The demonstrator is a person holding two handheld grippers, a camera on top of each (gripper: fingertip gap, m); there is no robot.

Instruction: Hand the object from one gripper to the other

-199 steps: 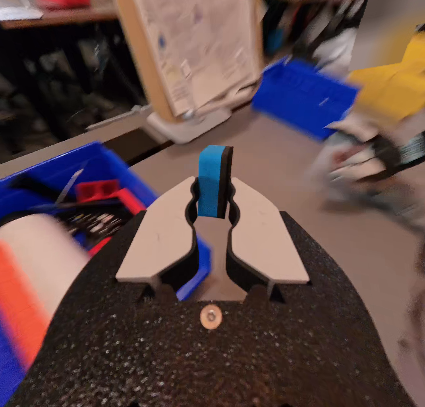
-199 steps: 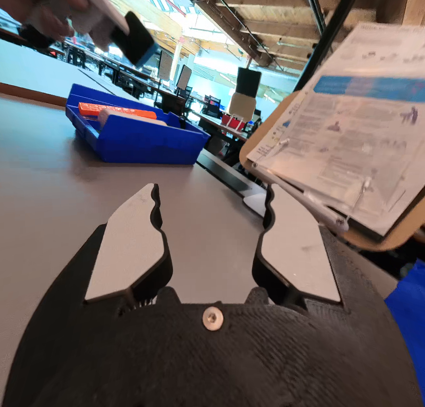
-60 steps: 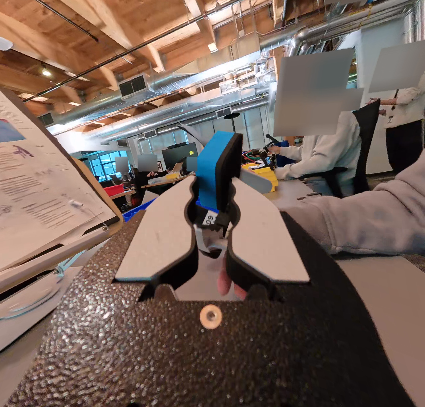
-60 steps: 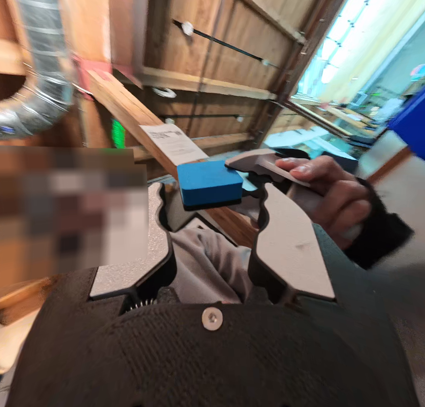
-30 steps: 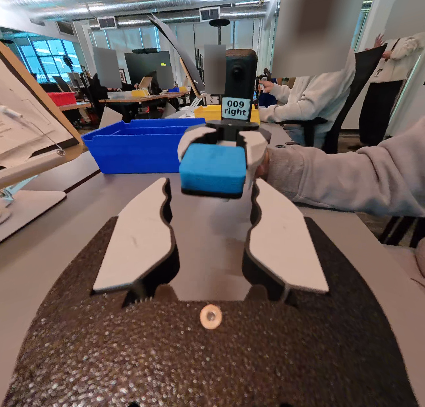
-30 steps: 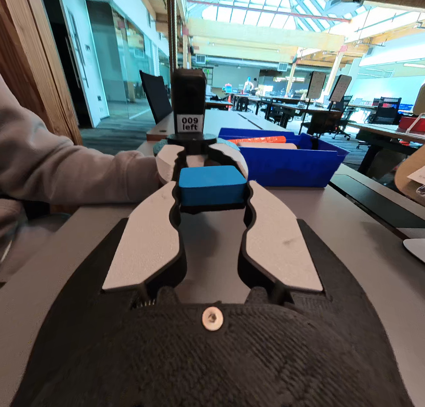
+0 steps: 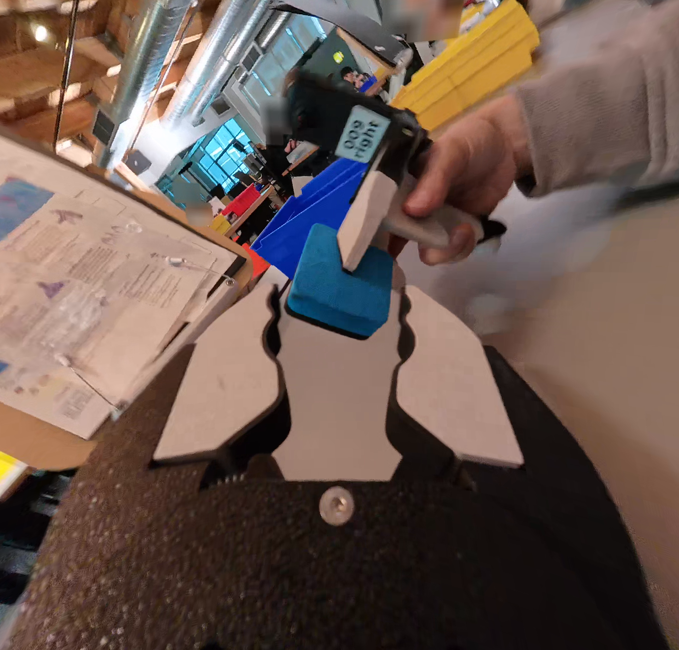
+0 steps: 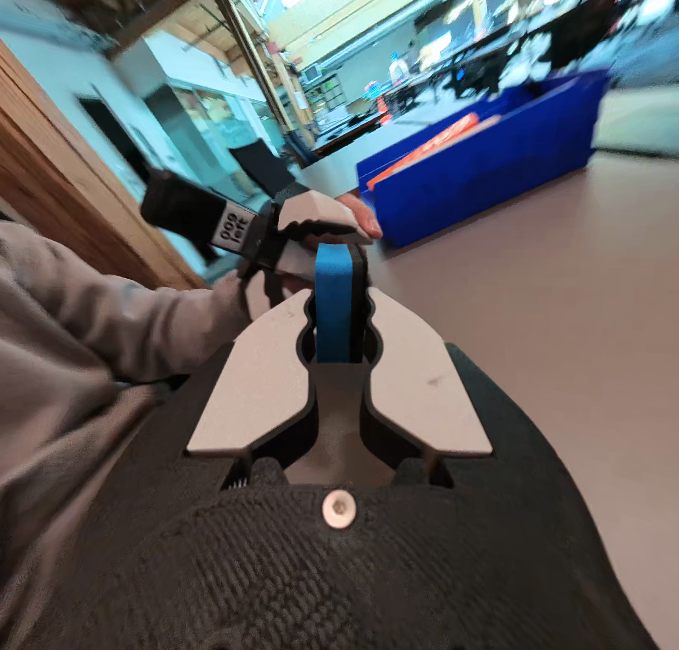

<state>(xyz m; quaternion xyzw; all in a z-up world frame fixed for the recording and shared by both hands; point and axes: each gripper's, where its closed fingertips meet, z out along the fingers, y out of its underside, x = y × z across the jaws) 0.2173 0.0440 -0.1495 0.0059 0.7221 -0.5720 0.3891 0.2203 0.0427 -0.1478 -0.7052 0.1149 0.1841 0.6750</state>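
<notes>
Right tool (image 8: pixel 340 323) clenched on the blue foam block (image 8: pixel 333 309), held on edge above the desk (image 8: pixel 532 283). Left tool (image 7: pixel 340 323) spread, released, block just beyond its tips. Handover looks complete; next, draw the tools apart.

**Around the work table**

A grey table (image 8: pixel 551 283) fills the near ground. On it, in the right wrist view, stands a blue bin (image 8: pixel 488 169) to the far right, with an orange item (image 8: pixel 437 138) lying in it. In the left wrist view a board on a stand with printed sheets (image 7: pixel 92 283) clipped to it leans at the left; beyond it sits another blue bin (image 7: pixel 308 210), and yellow bins (image 7: pixel 474 59) are stacked at the far right. Overhead run wooden beams (image 7: pixel 44 66) and silver ducts (image 7: pixel 216 40). Far desks and windows are blurred.
</notes>
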